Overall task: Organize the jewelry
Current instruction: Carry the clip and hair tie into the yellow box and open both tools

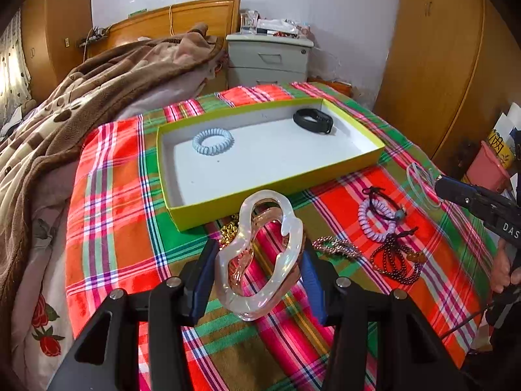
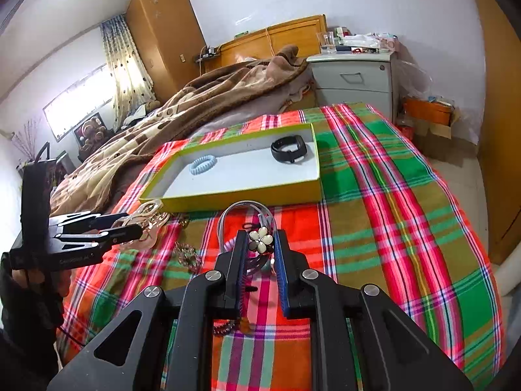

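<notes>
Between left gripper [image 1: 257,260] pads, translucent hair claw [image 1: 260,254], above plaid cloth [image 1: 114,228].

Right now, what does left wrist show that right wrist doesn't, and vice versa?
Left wrist only: the left hand-held gripper head-on, shut on the clear wavy hair clip; the lilac coil tie and dark red bead bracelet lying open on the plaid cloth.

Right wrist only: the right hand-held gripper shut on a flower-trimmed clear band; window and curtain.

Both: the yellow-green box holding the blue coil tie and black wristband.
</notes>
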### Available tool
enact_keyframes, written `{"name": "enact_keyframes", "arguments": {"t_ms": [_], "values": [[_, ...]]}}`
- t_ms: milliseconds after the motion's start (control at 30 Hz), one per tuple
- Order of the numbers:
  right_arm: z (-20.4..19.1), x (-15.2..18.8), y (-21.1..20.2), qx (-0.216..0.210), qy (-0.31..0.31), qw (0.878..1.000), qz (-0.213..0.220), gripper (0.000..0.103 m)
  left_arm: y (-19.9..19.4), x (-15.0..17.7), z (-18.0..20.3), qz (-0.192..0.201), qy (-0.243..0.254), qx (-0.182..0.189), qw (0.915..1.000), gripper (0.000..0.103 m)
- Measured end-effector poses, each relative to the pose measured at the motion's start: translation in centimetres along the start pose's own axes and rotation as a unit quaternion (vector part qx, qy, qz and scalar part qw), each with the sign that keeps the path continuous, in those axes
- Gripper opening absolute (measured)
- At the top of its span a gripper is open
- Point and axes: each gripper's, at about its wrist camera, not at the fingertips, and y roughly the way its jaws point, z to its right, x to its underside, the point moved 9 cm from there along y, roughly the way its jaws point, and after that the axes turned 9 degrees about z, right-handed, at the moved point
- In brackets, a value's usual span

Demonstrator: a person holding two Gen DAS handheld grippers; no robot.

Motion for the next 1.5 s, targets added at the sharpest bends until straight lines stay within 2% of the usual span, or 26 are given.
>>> {"name": "enact_keyframes", "arguments": {"t_ms": [433, 700, 800, 1100, 1233, 1500], "values": [[-0.7, -4.1, 1.4, -0.002, -0.023, 1.0, 0.018, 0.016, -1.4, -3.6, -1.5, 0.029, -0.012, -0.024, 0.9992, 0.051], [-1.0, -6.8, 4.6, 0.002, -0.047, 0.999, 0.012, 0.016, -0.1, -5.8, -3.0, 0.03, -0.022, -0.047, 0.9982, 0.051], [-1.0, -7.4, 6.4, 0.002, -0.048, 0.999, 0.005, 0.016, 0.9, -6.5, -3.4, 0.032, -0.036, -0.042, 0.9979, 0.051], [-0.9, -8.6, 12.5, 0.0, -0.057, 0.998, -0.031, 0.016, 5.0, -8.2, -5.0, 0.026, -0.06, -0.057, 0.9962, 0.051], [-1.0, -8.5, 15.0, -0.003, -0.056, 0.997, -0.052, 0.016, 6.8, -8.5, -5.6, 0.019, -0.069, -0.052, 0.9961, 0.051], [-1.3, -7.6, 18.4, -0.006, -0.066, 0.994, -0.085, 0.016, 9.1, -8.5, -6.6, 0.008, -0.083, -0.065, 0.9944, 0.051]]}}
